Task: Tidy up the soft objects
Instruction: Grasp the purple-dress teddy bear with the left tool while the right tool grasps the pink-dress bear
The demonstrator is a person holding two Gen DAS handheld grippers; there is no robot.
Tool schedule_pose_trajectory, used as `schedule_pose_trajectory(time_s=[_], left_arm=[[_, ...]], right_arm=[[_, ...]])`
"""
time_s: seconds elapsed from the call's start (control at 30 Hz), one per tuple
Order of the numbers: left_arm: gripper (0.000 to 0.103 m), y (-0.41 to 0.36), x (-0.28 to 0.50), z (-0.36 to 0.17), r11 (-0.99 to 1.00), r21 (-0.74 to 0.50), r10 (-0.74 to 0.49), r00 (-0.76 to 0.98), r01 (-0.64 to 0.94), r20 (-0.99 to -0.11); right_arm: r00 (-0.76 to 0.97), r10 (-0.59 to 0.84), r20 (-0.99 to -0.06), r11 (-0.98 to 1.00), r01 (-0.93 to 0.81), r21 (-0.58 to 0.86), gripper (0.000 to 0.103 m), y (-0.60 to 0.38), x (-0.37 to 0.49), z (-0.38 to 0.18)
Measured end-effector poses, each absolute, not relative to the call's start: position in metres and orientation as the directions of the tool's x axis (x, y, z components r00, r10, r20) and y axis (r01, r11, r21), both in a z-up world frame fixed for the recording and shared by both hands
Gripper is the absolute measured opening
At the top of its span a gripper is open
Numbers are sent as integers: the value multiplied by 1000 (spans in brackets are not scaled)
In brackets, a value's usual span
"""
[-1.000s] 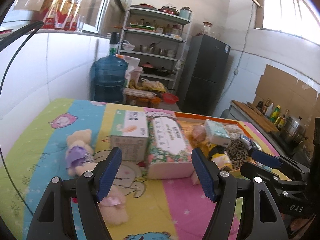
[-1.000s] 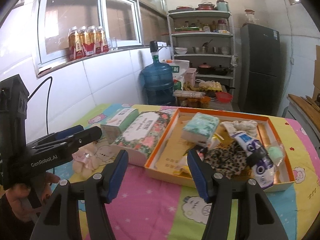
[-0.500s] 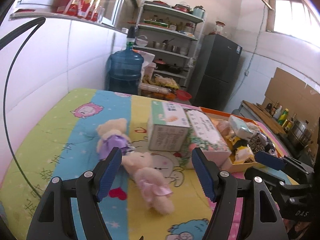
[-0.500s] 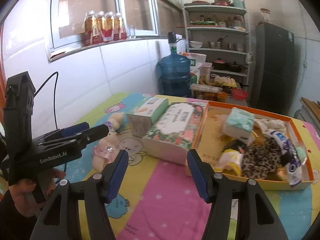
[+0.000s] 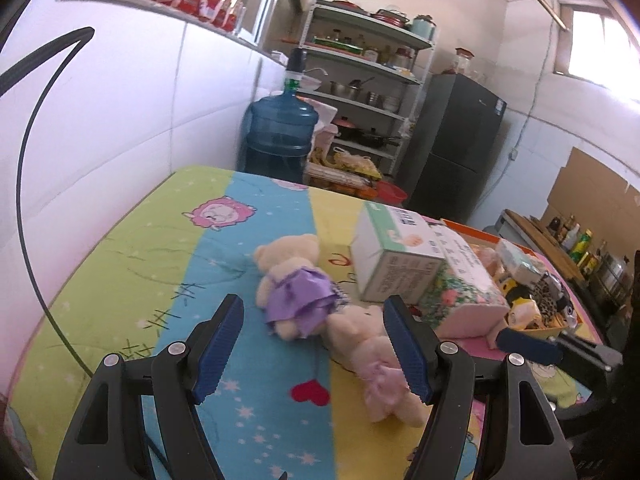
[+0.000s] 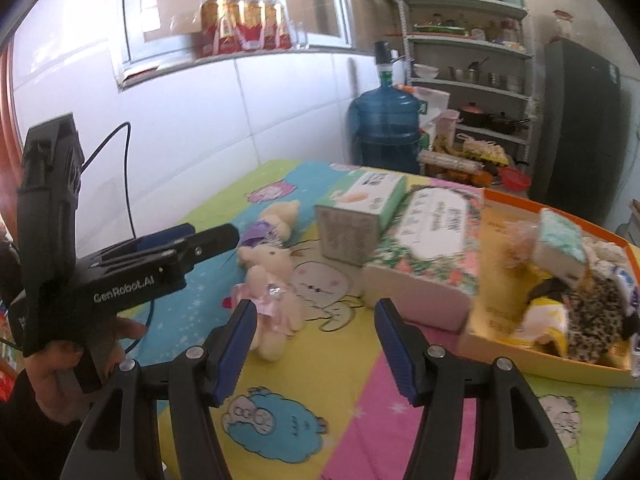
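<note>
Your left gripper (image 5: 312, 354): blue-padded jaws apart, nothing clamped. Your right gripper (image 6: 314, 350): jaws apart, empty. Cream plush bear in purple dress (image 5: 294, 284): lying on the cartoon-print striped tablecloth (image 5: 168, 240). Pale plush bear in pink dress (image 5: 374, 360): touching the first, beside it. Orange-rimmed cardboard tray (image 6: 500, 332): right side, holding soft items; green tissue box (image 6: 360, 208) and floral tissue pack (image 6: 432, 240) between bears and tray.

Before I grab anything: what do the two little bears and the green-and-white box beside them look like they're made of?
Bear in purple dress: cream plush, fuzzy matte nap; the dress looks like shiny satin-type fabric. Bear in pink dress: same pale plush, with glinting beads on the dress. Green-and-white box: probably printed cardboard, given its crisp edges and flat smooth faces, though it could be a wrapped tissue pack.
</note>
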State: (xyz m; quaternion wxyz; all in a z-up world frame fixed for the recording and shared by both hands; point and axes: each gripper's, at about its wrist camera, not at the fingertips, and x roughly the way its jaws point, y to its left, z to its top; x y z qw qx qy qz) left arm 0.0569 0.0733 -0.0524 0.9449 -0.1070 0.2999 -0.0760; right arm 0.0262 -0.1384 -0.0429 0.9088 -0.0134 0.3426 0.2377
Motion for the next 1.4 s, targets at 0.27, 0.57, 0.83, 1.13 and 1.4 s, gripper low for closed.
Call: schedule_pose_trajectory(time_s=[0.27,0.57,0.83,1.13,1.4], left_arm=[[74,93,66,-58,961,-272,-199,809,50,-554],[74,112,78,-63,956,-292,-196,803,29,-562],[74,105,91,-67,949,-310,-232,783,53,-576],[74,92,107,-70,947,-315,-247,767,61,-593],[74,66,137,-83,957,-280,-245,714,70,-656]], right_arm=[[588,477,-653,853,-489,183,61,-110,46,-56],[530,482,-698,840,-506,196,61,-79,70,-77],[535,450,-716,857,-484,177,40,-74,79,-84],[553,484,-678,855,-465,231,30,-103,58,-69],[630,494,-599,865,-422,270,30,-148,36,-40]])
